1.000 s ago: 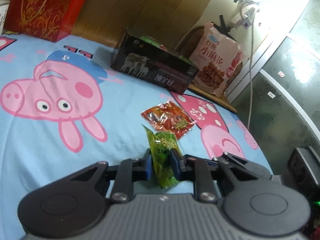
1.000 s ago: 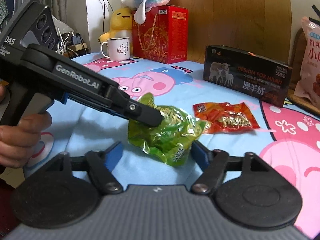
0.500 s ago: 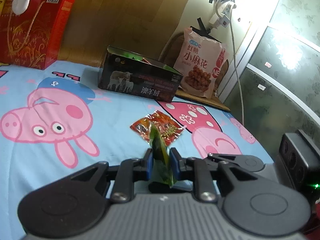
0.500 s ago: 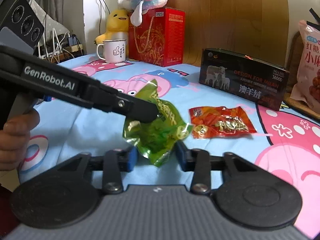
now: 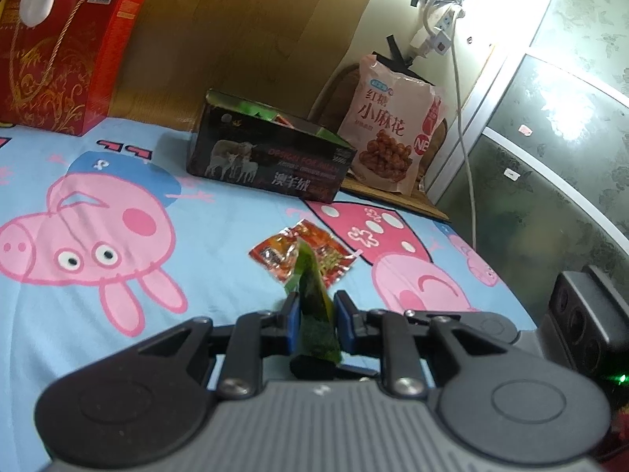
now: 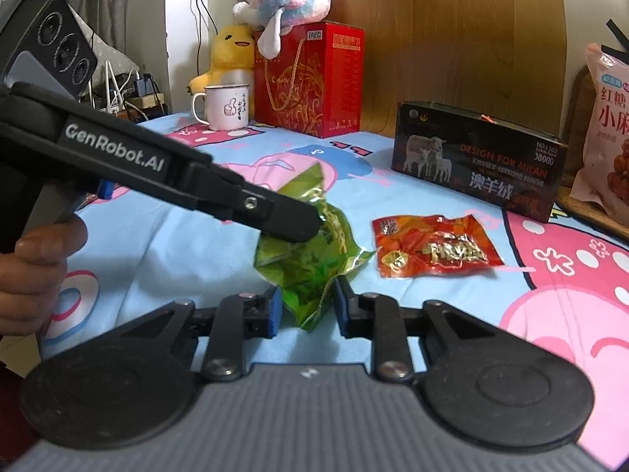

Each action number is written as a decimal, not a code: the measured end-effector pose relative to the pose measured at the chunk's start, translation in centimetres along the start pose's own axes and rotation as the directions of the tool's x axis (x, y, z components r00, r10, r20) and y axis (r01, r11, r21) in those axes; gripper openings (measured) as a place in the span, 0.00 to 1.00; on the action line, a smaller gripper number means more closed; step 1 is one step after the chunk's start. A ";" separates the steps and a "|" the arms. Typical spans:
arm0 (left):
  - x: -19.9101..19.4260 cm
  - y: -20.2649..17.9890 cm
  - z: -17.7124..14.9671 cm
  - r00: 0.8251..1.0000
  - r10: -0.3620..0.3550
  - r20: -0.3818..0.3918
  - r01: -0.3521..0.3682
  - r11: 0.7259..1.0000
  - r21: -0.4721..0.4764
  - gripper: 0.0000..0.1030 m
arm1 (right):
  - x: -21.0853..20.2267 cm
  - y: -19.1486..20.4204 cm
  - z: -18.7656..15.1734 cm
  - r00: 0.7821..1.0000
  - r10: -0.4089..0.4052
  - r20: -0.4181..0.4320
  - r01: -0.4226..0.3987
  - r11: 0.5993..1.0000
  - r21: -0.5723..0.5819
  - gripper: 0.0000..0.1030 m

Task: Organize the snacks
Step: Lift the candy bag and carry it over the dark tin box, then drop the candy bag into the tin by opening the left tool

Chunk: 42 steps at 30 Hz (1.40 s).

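A green snack packet [image 5: 314,306] [image 6: 310,271] hangs above the blue cartoon bedsheet [image 6: 165,244], held between both grippers. My left gripper [image 5: 314,314] is shut on it, and in the right wrist view its black fingers [image 6: 293,224] clamp the packet's upper part. My right gripper [image 6: 306,310] is closing its jaws around the packet's lower corner, and both blue pads touch it. A red snack packet [image 5: 302,255] [image 6: 432,247] lies flat on the sheet just beyond. Behind that stands an open black box [image 5: 267,161] [image 6: 475,169] with packets inside.
A pink snack bag [image 5: 393,129] [image 6: 609,137] leans at the back right on a wooden stand. A red gift box [image 6: 310,78] with plush toys on it and a white mug [image 6: 226,106] stand at the back left. A hand [image 6: 35,267] grips the left gripper's handle.
My right gripper's jaws have come in from wide apart onto the green packet's lower corner. The left gripper rolled a little, so the packet now stands edge-on in its view.
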<state>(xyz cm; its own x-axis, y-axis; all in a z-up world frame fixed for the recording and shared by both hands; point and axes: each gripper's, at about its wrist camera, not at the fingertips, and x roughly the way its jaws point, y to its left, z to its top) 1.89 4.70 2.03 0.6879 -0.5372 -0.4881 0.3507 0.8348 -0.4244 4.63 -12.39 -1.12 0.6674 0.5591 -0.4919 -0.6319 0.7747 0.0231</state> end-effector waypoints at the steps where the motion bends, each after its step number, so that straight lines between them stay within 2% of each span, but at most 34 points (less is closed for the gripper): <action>1: 0.0 -0.2 0.2 1.000 -0.001 0.003 0.001 1.000 0.006 0.19 | -0.1 0.0 0.0 1.000 -0.001 0.009 0.001 1.000 0.000 0.25; 6: -0.1 -1.0 2.0 0.999 -0.014 0.038 0.012 0.999 0.052 0.19 | -0.7 0.0 0.8 0.996 -0.045 0.079 0.046 0.999 -0.024 0.24; 11: 0.9 -1.7 4.8 0.997 -0.023 0.078 0.015 0.995 0.102 0.19 | -0.5 -1.1 2.6 0.983 -0.110 0.150 0.120 0.991 -0.055 0.24; 17: 3.4 -2.3 9.7 0.988 0.005 0.152 -0.034 0.982 0.185 0.20 | 1.7 -4.2 6.3 0.952 -0.200 0.234 0.228 0.969 -0.100 0.24; 22: 6.6 -0.9 14.2 0.982 0.025 0.185 -0.057 0.984 0.167 0.21 | 4.6 -7.3 9.9 0.929 -0.257 0.266 0.298 0.946 -0.127 0.24; 24: 8.6 0.0 15.5 0.978 0.059 0.198 -0.091 0.983 0.157 0.23 | 6.5 -8.6 10.9 0.923 -0.280 0.265 0.322 0.937 -0.132 0.24; 25: 9.6 0.5 15.9 0.974 0.098 0.204 -0.130 0.980 0.152 0.28 | 7.6 -9.2 11.3 0.915 -0.304 0.266 0.349 0.926 -0.144 0.26; 26: 10.7 0.8 16.2 0.971 0.138 0.197 -0.169 0.975 0.148 0.37 | 8.6 -9.6 11.4 0.908 -0.327 0.261 0.374 0.915 -0.154 0.29; 27: 12.1 1.3 16.5 0.964 0.196 0.182 -0.223 0.964 0.142 0.38 | 9.7 -10.1 11.6 0.903 -0.353 0.244 0.397 0.904 -0.162 0.36; 28: 12.8 1.7 16.6 0.959 0.222 0.178 -0.248 0.959 0.138 0.42 | 10.5 -10.5 11.6 0.900 -0.373 0.225 0.412 0.897 -0.162 0.37; 29: 13.1 2.0 16.7 0.954 0.245 0.173 -0.268 0.954 0.131 0.42 | 10.7 -10.8 11.5 0.890 -0.390 0.237 0.430 0.890 -0.150 0.44; 33: 11.6 3.2 16.2 0.954 0.242 0.179 -0.259 0.963 0.080 0.42 | 8.1 -10.8 10.5 0.906 -0.333 0.260 0.369 0.923 -0.105 0.43; 36: 9.5 3.6 15.5 0.955 0.238 0.175 -0.249 0.968 0.043 0.44 | 5.6 -11.5 9.1 0.944 -0.258 0.206 0.265 0.964 -0.006 0.44; 39: 7.8 4.1 13.6 0.975 0.192 0.112 -0.192 0.981 -0.009 0.44 | 3.7 -12.8 7.0 0.973 -0.200 0.118 0.187 0.976 0.114 0.45; 42: 7.0 4.2 10.7 0.994 0.111 0.022 -0.109 0.992 -0.055 0.44 | 2.6 -13.6 4.9 0.985 -0.166 0.047 0.151 0.962 0.227 0.45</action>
<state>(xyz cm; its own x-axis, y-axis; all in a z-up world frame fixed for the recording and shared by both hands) 14.95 5.75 4.97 0.7361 -0.4387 -0.5154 0.2378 0.8806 -0.4099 16.93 -20.02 1.57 0.7808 0.4361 -0.4473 -0.4174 0.8969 0.1458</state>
